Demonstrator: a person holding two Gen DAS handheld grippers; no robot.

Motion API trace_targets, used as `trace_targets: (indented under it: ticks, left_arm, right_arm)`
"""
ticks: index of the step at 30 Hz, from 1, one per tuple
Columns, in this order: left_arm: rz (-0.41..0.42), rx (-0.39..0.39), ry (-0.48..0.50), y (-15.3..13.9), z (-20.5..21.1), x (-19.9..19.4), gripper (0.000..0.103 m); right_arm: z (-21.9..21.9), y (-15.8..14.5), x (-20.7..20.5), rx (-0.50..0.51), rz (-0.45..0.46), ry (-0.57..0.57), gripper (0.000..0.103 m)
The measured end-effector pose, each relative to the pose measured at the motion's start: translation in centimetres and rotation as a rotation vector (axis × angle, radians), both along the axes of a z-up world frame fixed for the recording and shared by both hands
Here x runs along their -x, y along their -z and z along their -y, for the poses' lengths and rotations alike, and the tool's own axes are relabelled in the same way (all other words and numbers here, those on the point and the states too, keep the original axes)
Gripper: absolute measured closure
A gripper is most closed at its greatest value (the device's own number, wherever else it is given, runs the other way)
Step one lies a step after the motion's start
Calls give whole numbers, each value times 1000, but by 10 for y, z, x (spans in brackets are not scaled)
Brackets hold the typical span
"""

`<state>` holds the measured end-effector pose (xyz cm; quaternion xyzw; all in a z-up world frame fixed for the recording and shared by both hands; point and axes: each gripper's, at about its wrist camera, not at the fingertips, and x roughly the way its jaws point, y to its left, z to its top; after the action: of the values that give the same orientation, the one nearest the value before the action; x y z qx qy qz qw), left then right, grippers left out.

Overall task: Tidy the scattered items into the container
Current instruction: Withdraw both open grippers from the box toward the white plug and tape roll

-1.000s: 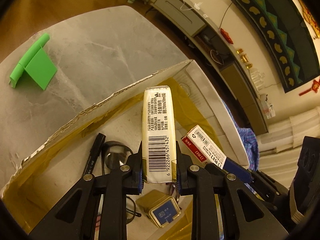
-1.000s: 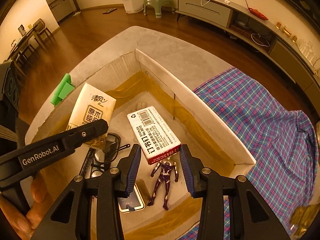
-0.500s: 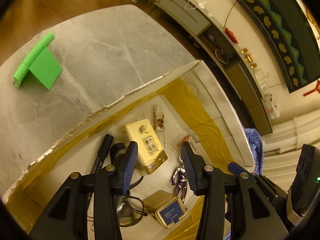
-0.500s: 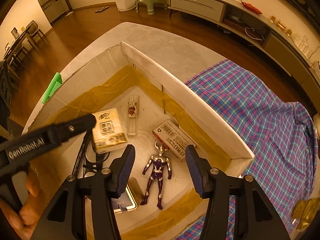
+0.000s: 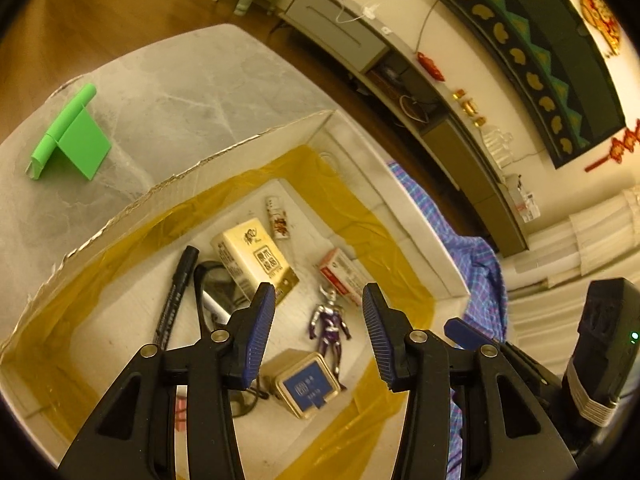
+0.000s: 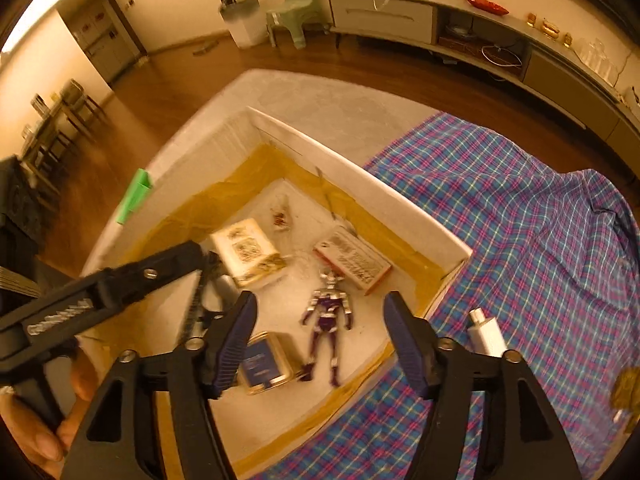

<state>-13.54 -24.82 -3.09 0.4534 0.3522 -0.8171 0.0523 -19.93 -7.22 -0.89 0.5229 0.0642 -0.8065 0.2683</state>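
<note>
The white cardboard box [image 5: 224,156] lined with yellow tape holds a cream tissue pack [image 5: 252,256], a red-and-white staple box [image 5: 344,276], a purple-silver toy figure [image 5: 330,326], a lighter [image 5: 278,222], a black marker [image 5: 176,292], glasses and a blue-labelled tin [image 5: 306,386]. My left gripper [image 5: 318,292] hangs open above them, holding nothing. My right gripper [image 6: 319,300] hovers over the toy figure [image 6: 328,312]; its jaws are opening with nothing between them. A white charger [image 6: 486,334] lies on the plaid cloth [image 6: 540,240] outside the box [image 6: 360,176].
A green stand [image 5: 68,140] sits on the grey marble table [image 5: 160,92] left of the box. A person's hand [image 6: 36,432] grips the left tool. A small yellowish item [image 6: 626,392] lies at the cloth's right edge. A low cabinet [image 6: 400,12] lines the far wall.
The left gripper let go of the tissue pack and the right let go of the staple box; both now lie in the box. Both grippers opened and lifted away.
</note>
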Motion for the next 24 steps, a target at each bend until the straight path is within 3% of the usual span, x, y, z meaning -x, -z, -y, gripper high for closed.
trace_targets:
  ticks: [5,14,24]
  left_arm:
    - [-27,47,4,-12,-7,-10,54]
    - [-57,127,21,-23,-22,-38,51]
    - [-80,186,101,-24,-58,-66,50]
  right_arm:
    - [-7,-17,-33,64,-21,1,25]
    - [-9,-41,-92,56,-97,-54,23]
    - [-25,-29,-122,-8,-153,-70,23]
